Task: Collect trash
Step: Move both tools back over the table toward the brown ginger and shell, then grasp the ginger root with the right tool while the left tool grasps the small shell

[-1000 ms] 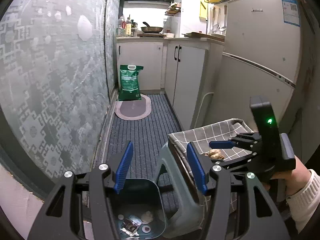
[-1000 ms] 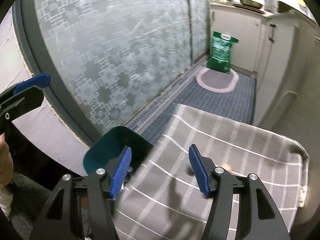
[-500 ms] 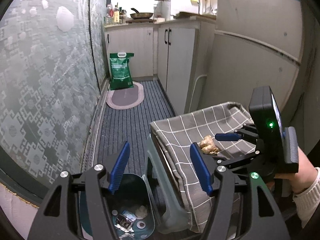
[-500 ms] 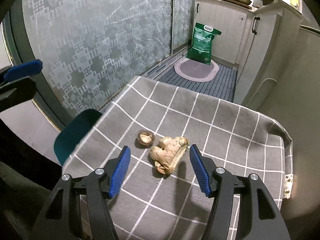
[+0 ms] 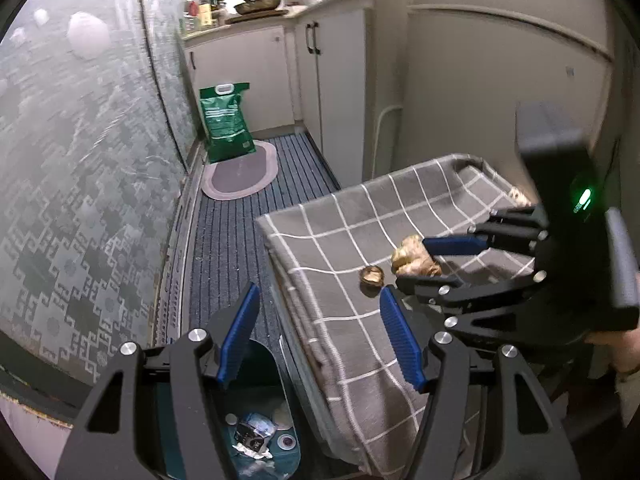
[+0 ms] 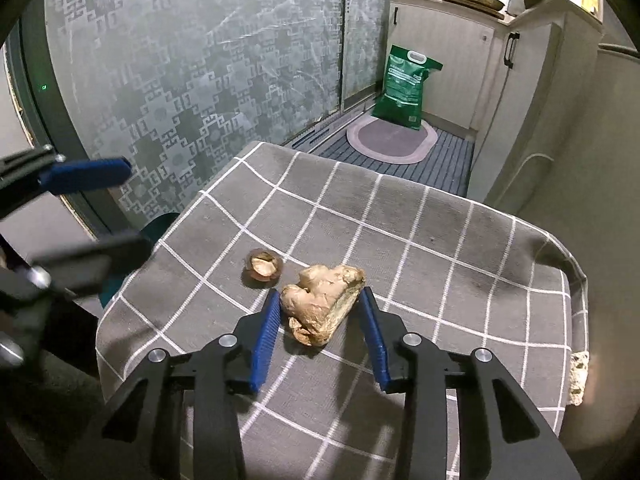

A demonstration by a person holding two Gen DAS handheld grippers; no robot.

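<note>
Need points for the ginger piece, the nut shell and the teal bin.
ginger piece (image 6: pixel 322 304): right wrist view, middle of its top face.
nut shell (image 6: pixel 262 265): right wrist view, centre of the open half.
teal bin (image 5: pixel 264 364): left wrist view, inner back wall above the trash.

Both views are dim and greyish; the only bright patch glows at the top of the frame over the far kitchen counter (image 5: pixel 256 20). Fisheye bending darkens the corners. Motion blur smears the left tongs (image 6: pixel 76 216) at the right-wrist view's left edge.
</note>
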